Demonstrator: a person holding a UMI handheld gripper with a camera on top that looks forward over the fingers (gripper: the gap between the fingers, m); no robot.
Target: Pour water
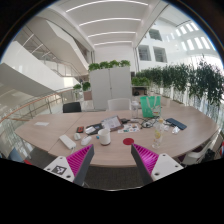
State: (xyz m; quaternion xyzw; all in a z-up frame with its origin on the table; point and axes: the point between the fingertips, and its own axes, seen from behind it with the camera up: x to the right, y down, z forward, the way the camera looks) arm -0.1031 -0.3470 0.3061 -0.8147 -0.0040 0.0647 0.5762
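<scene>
From my seat I judged the task's thing to be the green bottle [149, 105] standing upright at the far side of the table [40, 130], well beyond the fingers; whether it held water I could not tell; a glass-like vessel [157, 130] stood just nearer than it, probably the one meant to receive the pour, though that was only my guess. A white mug [104, 136] sat toward the middle of the table, a red coaster [127, 142] beside it, and papers or devices [110, 124] lay scattered behind; a pink item [68, 141] rested closer to my side. The gripper [109, 163] hung low before the table edge with its pads [146, 158] spread wide apart and nothing between them; I took that as readiness for an approach, since the reach had not yet begun. Chairs [72, 106], a planter [108, 67] and an atrium lay beyond.
</scene>
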